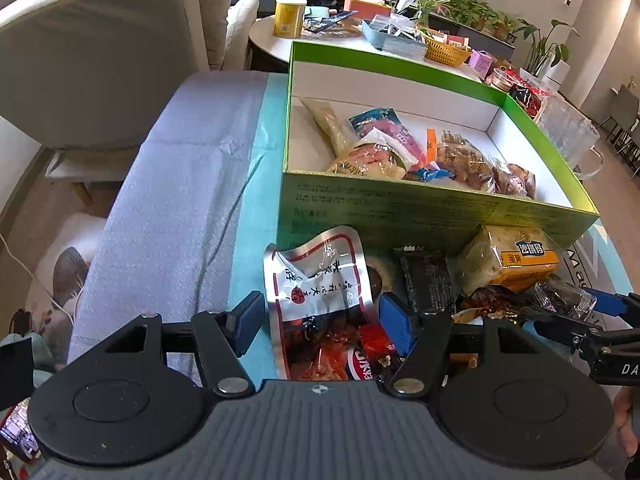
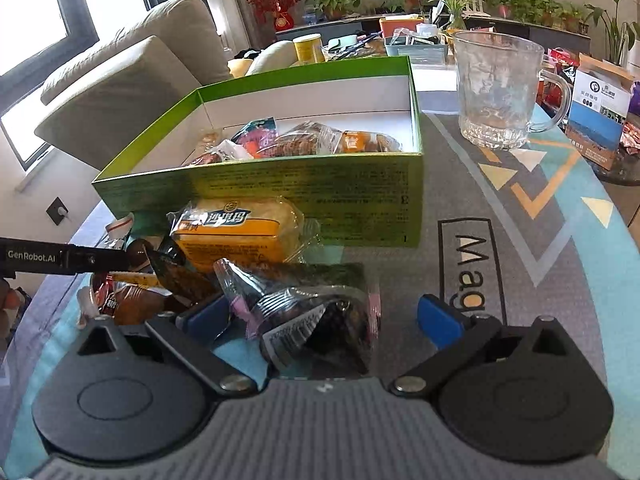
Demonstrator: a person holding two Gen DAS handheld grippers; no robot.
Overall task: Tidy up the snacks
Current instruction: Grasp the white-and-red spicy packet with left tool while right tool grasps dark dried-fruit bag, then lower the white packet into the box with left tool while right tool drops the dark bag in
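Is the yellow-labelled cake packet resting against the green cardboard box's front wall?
Touching. In the right wrist view the yellow-labelled cake packet leans on the green cardboard box with no gap showing between them.

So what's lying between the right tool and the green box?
In the right wrist view, a clear-wrapped dark snack sits between the right tool's fingers, then the yellow cake packet against the green box.

Surroundings: living-room items around the work area.

A clear glass mug (image 2: pixel 498 92) stands upright on the patterned mat (image 2: pixel 532 208) covering the desk. A beige sofa (image 2: pixel 120 88) sits at left. Behind, a second table (image 1: pixel 272 42) carries a yellow canister (image 1: pixel 289 17), a yellow woven basket (image 1: pixel 446 53) and a blue tray (image 1: pixel 390 38). Potted plants (image 2: pixel 520 4) line the far shelf.
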